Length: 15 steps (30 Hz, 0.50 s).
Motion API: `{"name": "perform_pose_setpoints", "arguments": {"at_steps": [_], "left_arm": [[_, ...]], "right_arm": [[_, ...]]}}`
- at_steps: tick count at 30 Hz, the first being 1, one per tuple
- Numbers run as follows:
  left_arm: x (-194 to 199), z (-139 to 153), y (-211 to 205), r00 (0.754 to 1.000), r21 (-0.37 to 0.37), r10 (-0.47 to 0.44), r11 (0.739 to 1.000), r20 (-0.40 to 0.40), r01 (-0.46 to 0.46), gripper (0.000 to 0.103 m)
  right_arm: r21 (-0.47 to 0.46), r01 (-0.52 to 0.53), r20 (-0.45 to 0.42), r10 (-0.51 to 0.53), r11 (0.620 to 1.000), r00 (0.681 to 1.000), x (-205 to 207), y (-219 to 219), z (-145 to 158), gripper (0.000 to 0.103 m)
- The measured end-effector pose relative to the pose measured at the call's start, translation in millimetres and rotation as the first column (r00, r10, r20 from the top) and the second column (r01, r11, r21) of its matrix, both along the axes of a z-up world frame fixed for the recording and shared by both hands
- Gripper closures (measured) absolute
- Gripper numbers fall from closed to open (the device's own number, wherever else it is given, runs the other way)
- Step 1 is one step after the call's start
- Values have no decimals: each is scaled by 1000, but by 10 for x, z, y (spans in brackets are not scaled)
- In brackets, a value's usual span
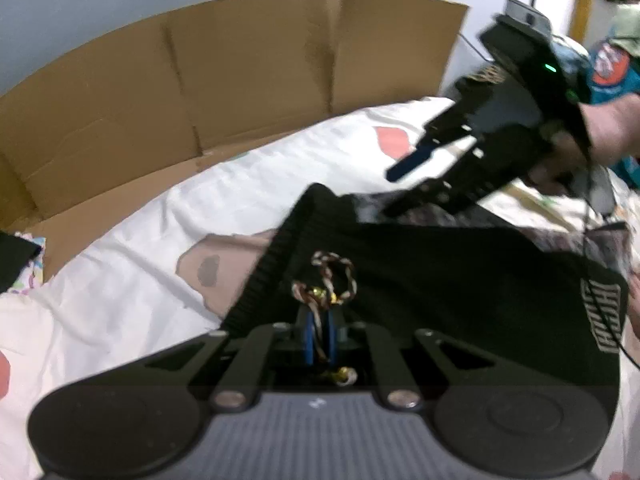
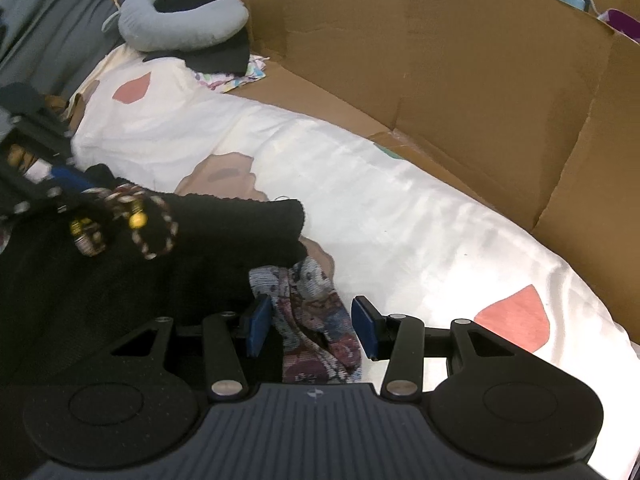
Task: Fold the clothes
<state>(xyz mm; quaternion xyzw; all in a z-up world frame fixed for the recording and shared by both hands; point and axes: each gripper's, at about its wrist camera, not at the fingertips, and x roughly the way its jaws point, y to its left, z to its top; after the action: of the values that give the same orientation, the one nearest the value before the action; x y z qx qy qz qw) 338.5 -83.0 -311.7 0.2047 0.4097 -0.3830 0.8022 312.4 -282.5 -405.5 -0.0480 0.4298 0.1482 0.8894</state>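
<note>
Both tongs point steeply down over a bed [image 2: 400,216] covered with a white sheet printed with pink and tan shapes, and brown cardboard [image 1: 200,80] stands along its far side. The left tongs [image 1: 320,338] are clenched: their blue pads sit pressed together on a twisted brown-and-white cord [image 1: 334,276] with small gold beads, which belongs to the black garment [image 1: 440,280]. In the right wrist view the same tongs [image 2: 76,182] come in from the left edge, with the cord [image 2: 156,228] looping just below their tips. The garment lies on the bed in front of both cameras, its ribbed edge raised toward the left tongs, with white lettering on its right part in the left wrist view. The right tongs [image 2: 314,326] are about half open; a patterned fabric [image 2: 316,320] of grey, blue and maroon lies between the blue pads [image 2: 258,324], close to the left-hand pad and clear of the other, so nothing is gripped. In the left wrist view a hand [image 1: 600,132] holds these tongs [image 1: 400,192] angled down at the garment's far edge. A grey neck pillow [image 2: 180,16] rests at the bed's far end.
</note>
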Motion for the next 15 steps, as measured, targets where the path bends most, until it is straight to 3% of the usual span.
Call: {"name": "perform_pose_setpoints", "arguments": {"at_steps": [7,11,15], "left_arm": [[-199,-55,40,997,44,-68,997,-26,69,90],[-272,-107,107,994,66,-83,994,-65,87,71],[-296,-98,255,996,72,-49,996,-68,54,69]], "right_arm": [[10,13,10,-13,1000,1000,4,-33,25,52],[17,20,16,-20,1000,1000,24,-37,41,51],[35,31,20,-32,999,999,56,-64,74,51]]}}
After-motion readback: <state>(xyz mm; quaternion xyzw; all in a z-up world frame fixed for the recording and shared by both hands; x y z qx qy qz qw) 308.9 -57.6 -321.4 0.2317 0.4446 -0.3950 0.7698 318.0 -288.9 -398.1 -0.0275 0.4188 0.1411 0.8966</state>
